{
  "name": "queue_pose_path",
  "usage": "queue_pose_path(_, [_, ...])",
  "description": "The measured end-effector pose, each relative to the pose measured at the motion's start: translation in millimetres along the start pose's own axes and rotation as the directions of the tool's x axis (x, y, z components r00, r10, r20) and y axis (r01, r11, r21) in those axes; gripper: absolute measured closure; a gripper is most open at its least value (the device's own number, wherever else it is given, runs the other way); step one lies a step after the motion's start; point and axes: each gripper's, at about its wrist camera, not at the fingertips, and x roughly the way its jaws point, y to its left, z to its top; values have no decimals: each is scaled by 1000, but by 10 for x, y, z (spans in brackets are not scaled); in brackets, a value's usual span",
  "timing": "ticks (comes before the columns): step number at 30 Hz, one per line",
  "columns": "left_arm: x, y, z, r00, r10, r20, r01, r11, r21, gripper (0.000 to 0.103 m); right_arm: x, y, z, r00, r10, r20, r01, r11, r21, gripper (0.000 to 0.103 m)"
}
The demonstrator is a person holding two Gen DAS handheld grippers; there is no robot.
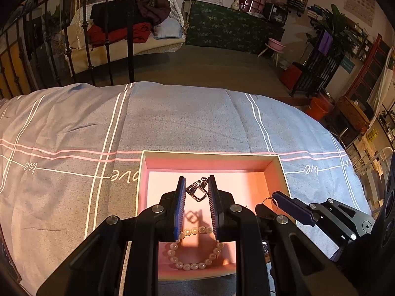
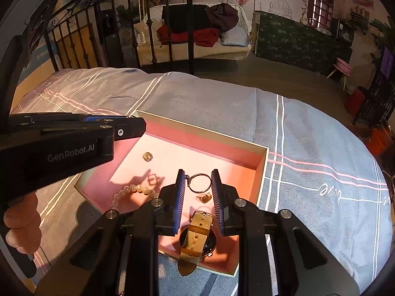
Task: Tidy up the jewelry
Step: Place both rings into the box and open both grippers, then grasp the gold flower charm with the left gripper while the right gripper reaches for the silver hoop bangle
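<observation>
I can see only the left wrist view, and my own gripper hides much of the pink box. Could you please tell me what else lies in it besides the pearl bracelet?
Observer: A watch with a tan strap lies in the near corner of the box, with its strap end over the wall.
Operator: Thank you. Are there any small pieces?
Observer: A small gold square piece sits on the floor toward the far left.
Operator: And what is near the right gripper?
Observer: A gold stud lies just below the ring, which the right gripper appears to hold between its pads.
</observation>
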Motion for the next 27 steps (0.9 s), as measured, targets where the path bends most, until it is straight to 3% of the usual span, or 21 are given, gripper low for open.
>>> queue_pose_path(1, [-8,17,1,1000,-4,1,4,1000,-6,85,-15,-10,-11,1000,-1,1,1,1000,2,80])
queue_pose_path(2, [-24,33,-3,1000,-12,4,13,1000,-12,75,-28,-22,-21,1000,0,-1,0,1000,8,80])
queue_pose_path(3, [-46,48,-9,1000,-15,7,15,1000,-18,54,-42,-32,-38,1000,9,-8,-9,1000,16,74])
queue_pose_path(4, [-80,63,-23,1000,-3,13,4,1000,-30,38,-63,-41,-60,1000,14,-16,-14,1000,22,54])
queue_pose_path(5, [-128,80,-45,1000,4,25,-3,999,-43,15,-117,-43,-98,1000,4,-3,-4,1000,23,44])
queue_pose_path(6, [-190,100,-83,999,-7,46,9,999,-52,12,-183,-41,-135,1000,-10,18,9,1000,19,35])
queue_pose_path(10, [-377,127,-376,997,-56,46,58,997,-45,12,-420,-68,-415,1000,-5,29,4,1000,30,35])
queue_pose_path(15, [-500,76,-1082,996,-88,-25,89,994,62,13,-662,-83,-978,1000,23,-11,-22,998,53,35])
queue_pose_path(19, [-506,57,-1583,993,-71,-96,83,987,139,14,-762,-37,-1386,997,34,-65,-30,997,67,35])
queue_pose_path(23, [-394,-34,-1792,989,-49,-137,76,976,205,17,-751,90,-1625,991,73,-113,-64,995,76,35])
queue_pose_path(25, [-347,-115,-1801,993,-18,-116,48,966,256,22,-726,149,-1655,990,66,-124,-58,996,67,35])
queue_pose_path(27, [-309,-185,-1789,994,0,-105,31,955,296,38,-701,158,-1665,989,67,-129,-57,996,75,35])
